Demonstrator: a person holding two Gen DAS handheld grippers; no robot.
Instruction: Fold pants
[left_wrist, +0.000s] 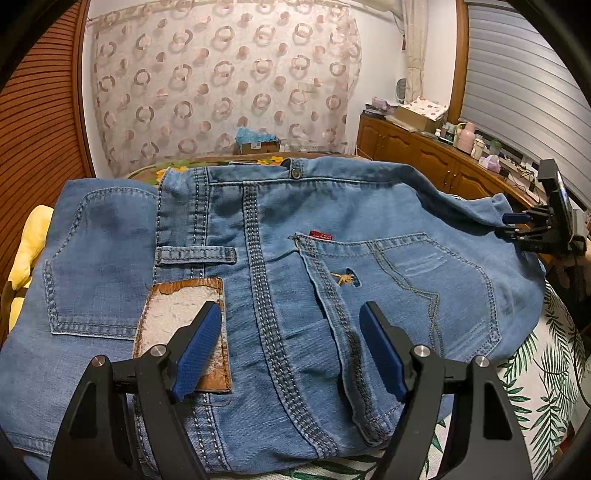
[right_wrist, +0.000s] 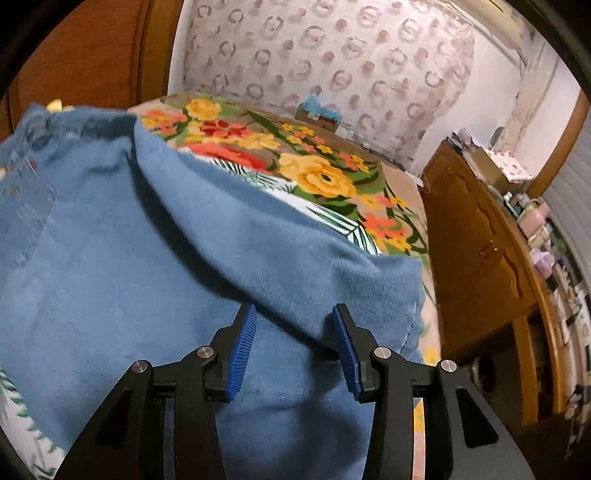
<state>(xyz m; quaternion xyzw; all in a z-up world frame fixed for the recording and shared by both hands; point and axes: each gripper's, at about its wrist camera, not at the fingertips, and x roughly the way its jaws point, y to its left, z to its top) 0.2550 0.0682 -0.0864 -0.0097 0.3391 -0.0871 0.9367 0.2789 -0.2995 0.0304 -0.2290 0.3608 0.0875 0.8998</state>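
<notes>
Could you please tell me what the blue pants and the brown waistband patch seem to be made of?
The blue pants look like washed cotton denim: twill weave, faded patches, heavy contrast stitching. The brown waistband patch seems to be leather or an imitation, its coating peeled to a pale rough backing.

Two black grippers of angular, plastic-looking build. On the left gripper (left_wrist: 290, 345): two forked black linkage arms, round silver screw heads at the pivots, fingers faced with ribbed deep-blue pads (left_wrist: 382, 352). Same on the right gripper (right_wrist: 293, 345): black linkages, four silver screw heads, grooved blue pads (right_wrist: 242, 350). From the left wrist view, a black boxy block mounted atop the right gripper's body, thin dark cable trailing beside it.
</notes>
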